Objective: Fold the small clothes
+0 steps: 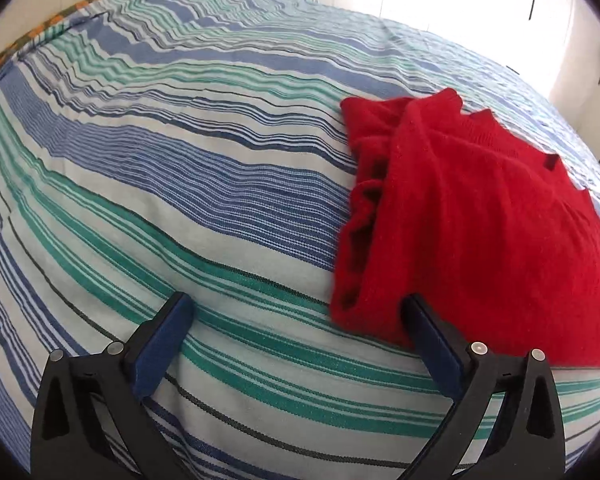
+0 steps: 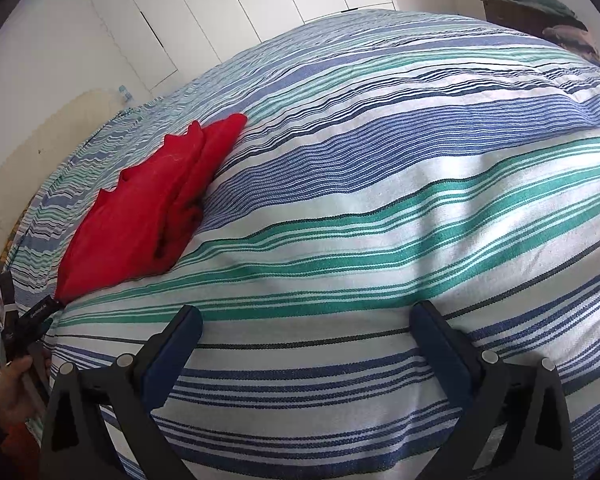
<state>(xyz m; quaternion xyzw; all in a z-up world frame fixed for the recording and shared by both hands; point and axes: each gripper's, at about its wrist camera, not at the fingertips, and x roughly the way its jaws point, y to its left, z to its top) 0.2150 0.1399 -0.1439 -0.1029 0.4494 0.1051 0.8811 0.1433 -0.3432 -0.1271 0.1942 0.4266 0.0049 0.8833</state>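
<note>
One folded red sweater [image 1: 480, 216] is seen at right on the striped bedspread [image 1: 180, 200]; left gripper [image 1: 296, 308] and right gripper [image 2: 306, 316] are spread wide, possibly touching nothing.

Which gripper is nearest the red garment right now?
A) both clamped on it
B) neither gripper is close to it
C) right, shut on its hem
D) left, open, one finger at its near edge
D: the left gripper is open, its right finger at the red garment's near edge; the right gripper hangs open over bare striped bedcover.
</note>
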